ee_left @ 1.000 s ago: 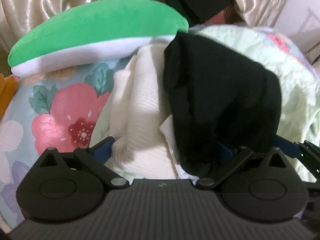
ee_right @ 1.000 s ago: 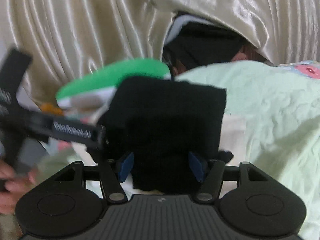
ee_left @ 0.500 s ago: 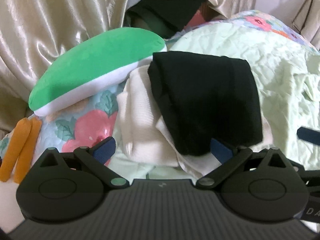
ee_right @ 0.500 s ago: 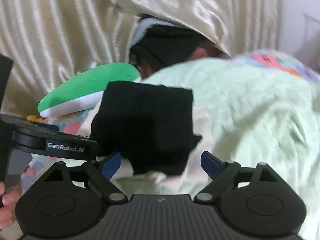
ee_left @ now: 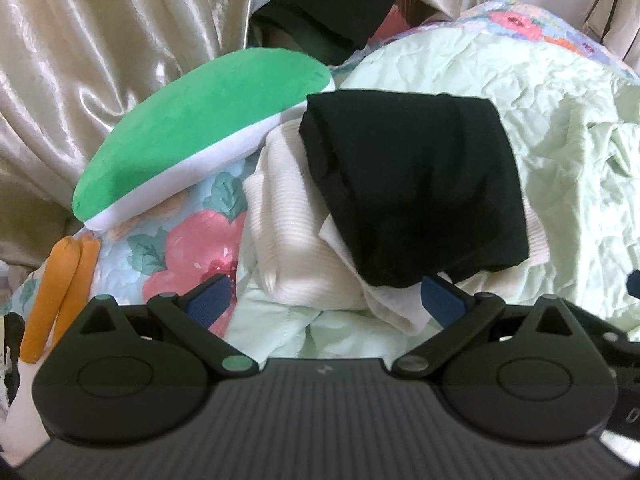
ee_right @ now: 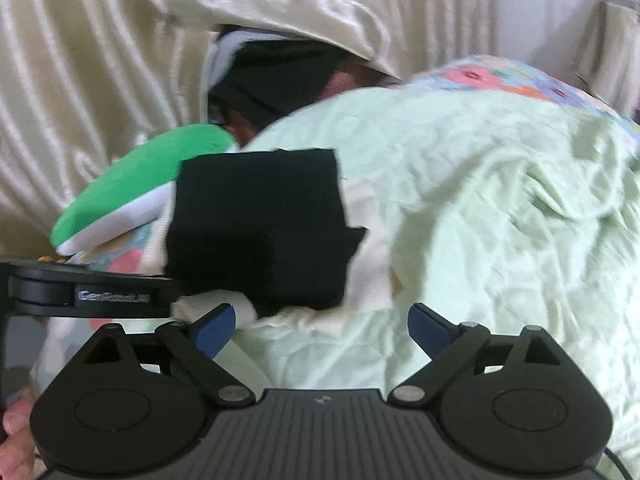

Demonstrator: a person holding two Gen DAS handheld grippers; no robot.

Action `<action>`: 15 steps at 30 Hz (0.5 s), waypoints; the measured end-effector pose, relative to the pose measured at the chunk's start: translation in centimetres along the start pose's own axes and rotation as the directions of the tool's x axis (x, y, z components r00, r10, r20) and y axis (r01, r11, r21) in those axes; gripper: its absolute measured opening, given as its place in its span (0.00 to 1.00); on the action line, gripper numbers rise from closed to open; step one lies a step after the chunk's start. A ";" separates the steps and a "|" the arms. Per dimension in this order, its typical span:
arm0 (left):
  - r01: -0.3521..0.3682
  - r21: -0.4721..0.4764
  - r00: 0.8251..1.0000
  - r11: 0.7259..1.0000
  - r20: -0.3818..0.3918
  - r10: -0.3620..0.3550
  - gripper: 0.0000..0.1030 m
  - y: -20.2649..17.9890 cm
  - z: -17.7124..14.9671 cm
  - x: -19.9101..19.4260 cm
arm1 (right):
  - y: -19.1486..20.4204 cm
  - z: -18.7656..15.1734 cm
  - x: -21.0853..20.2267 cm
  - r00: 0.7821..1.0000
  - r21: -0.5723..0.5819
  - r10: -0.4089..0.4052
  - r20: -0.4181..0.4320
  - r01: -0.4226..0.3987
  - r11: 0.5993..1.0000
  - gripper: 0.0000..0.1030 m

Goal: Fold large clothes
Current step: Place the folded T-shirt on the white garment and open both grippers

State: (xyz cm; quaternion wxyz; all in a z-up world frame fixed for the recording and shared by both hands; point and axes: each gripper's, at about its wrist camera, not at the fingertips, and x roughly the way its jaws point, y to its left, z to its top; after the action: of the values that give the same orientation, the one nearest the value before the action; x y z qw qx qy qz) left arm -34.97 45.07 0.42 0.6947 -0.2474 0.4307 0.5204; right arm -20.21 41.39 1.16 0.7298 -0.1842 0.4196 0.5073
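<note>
A folded black garment (ee_left: 416, 188) lies on top of a folded cream ribbed garment (ee_left: 288, 240) on the pale green quilt (ee_left: 560, 152). My left gripper (ee_left: 324, 300) hangs open just in front of the stack, nothing between its blue pads. In the right wrist view the same black garment (ee_right: 260, 232) rests on the cream one (ee_right: 368, 248). My right gripper (ee_right: 322, 324) is open and empty, a little short of the stack. The left gripper's body (ee_right: 88, 292) juts in from the left edge.
A green and white plush cushion (ee_left: 192, 140) leans behind the stack on a floral sheet (ee_left: 192, 240). Orange plush parts (ee_left: 56, 292) lie at the left. Cream satin curtains (ee_right: 100, 60) hang behind, with dark cloth (ee_left: 328, 12) in a gap. A hand (ee_right: 16, 440) shows at lower left.
Both grippers have let go of the black garment, opened, and drawn back from the stack. The black garment now lies flat on the cream one.
</note>
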 end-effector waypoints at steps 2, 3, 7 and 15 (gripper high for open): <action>-0.003 -0.004 1.000 1.000 -0.010 0.003 1.00 0.1 -0.1 0.3 | -0.1 -0.1 0.4 1.000 -0.002 -0.011 -0.015 0.011 1.000 0.91; -0.007 -0.004 1.000 1.000 -0.016 0.007 1.00 0.1 -0.2 0.5 | 0.0 -0.1 0.6 1.000 -0.006 -0.022 -0.021 0.021 1.000 0.91; -0.018 0.000 0.999 1.000 -0.036 0.018 1.00 0.0 -0.3 1.0 | 0.5 -0.3 0.8 0.999 -0.025 -0.045 -0.016 0.045 0.999 0.91; -0.010 0.012 0.999 1.000 -0.033 0.011 1.00 -0.2 -0.3 1.4 | 2.0 -0.8 0.7 0.996 -0.094 -0.088 0.004 0.088 0.992 0.93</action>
State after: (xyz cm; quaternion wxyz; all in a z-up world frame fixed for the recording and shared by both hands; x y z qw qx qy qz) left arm -34.74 45.53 -0.98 0.6860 -0.2498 0.4466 0.5173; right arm -22.27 42.07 0.46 0.7419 -0.2366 0.3866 0.4941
